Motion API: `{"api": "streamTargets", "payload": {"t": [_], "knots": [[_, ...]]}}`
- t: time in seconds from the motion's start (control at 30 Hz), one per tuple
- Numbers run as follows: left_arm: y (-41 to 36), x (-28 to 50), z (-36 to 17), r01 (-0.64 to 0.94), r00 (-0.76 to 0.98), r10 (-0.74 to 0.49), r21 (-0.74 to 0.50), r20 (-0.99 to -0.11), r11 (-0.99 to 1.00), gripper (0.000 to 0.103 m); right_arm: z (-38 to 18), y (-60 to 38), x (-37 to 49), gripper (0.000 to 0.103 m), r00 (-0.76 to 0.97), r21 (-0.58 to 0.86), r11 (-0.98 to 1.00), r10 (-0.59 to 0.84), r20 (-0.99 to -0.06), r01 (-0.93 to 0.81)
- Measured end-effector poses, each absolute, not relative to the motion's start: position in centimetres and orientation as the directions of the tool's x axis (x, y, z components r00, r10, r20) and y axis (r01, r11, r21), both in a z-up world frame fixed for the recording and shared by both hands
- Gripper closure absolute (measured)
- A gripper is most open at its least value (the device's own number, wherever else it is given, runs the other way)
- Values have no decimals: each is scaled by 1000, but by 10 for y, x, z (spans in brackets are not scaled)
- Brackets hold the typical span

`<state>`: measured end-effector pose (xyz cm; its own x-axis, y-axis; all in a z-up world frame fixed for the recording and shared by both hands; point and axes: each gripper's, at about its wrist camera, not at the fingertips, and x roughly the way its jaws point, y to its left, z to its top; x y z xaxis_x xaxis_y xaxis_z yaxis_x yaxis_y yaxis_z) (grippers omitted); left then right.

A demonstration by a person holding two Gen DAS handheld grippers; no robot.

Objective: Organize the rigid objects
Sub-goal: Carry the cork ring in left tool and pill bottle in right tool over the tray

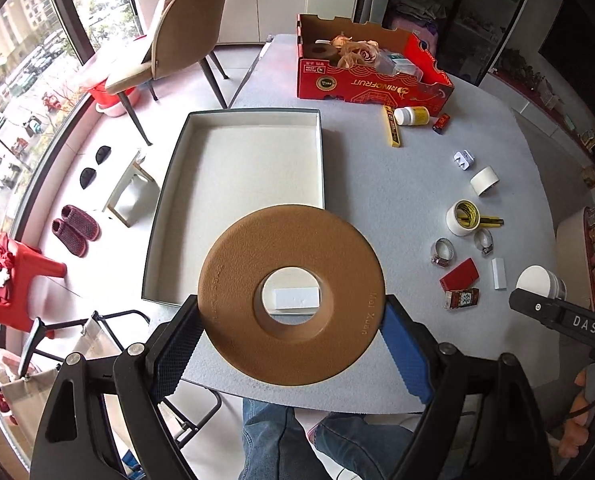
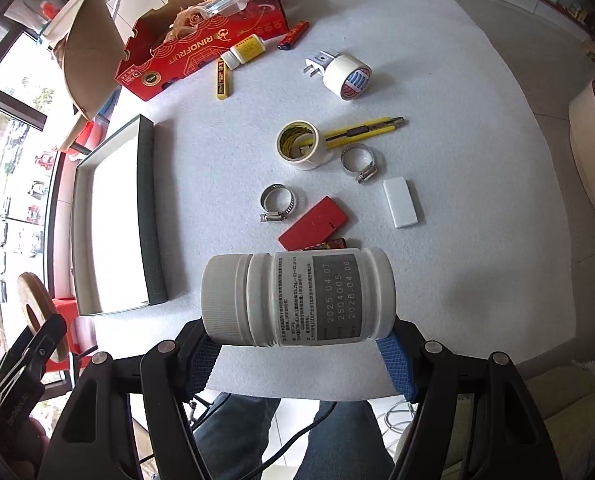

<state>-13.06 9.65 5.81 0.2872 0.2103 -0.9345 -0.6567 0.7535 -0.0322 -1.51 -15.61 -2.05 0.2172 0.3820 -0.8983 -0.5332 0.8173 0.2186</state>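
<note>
My left gripper (image 1: 291, 344) is shut on a flat brown ring (image 1: 291, 292), held above the near end of the shallow white tray (image 1: 241, 168); its blue pads press the ring's rim on both sides. A white block shows through the ring's hole, lying in the tray. My right gripper (image 2: 301, 354) is shut on a white pill bottle (image 2: 297, 300) lying sideways between the pads, cap to the left, above the table's near edge. In the right wrist view the ring (image 2: 37, 304) appears at far left and the tray (image 2: 113, 224) left of the bottle.
Loose on the grey table (image 2: 457, 80): two hose clamps (image 2: 277, 202), tape rolls (image 2: 345, 74), a yellow utility knife (image 2: 365, 128), a red flat box (image 2: 313, 224), a white block (image 2: 401, 202), a small pill bottle (image 2: 243, 52), a plug. A red cardboard box (image 1: 365, 64) stands at the back. A person's legs are below.
</note>
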Motion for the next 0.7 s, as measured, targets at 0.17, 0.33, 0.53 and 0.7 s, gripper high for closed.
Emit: {"api": "streamTargets", "payload": {"t": [0.17, 0.33, 0.53, 0.7], "knots": [[151, -141, 61, -682, 300, 215, -51, -929, 730, 15, -13, -102, -32, 31, 219, 216, 794, 399, -890, -569], [190, -143, 59, -690, 313, 210, -70, -926, 720, 15, -3, -62, -40, 31, 240, 196, 782, 403, -883, -592], [214, -140, 39, -686, 300, 153, -102, -941, 721, 15, -6, -30, -51, 31, 245, 140, 777, 355, -902, -614], [225, -135, 23, -669, 294, 115, -118, -949, 734, 15, -15, -15, -53, 31, 236, 104, 782, 308, -921, -614]]}}
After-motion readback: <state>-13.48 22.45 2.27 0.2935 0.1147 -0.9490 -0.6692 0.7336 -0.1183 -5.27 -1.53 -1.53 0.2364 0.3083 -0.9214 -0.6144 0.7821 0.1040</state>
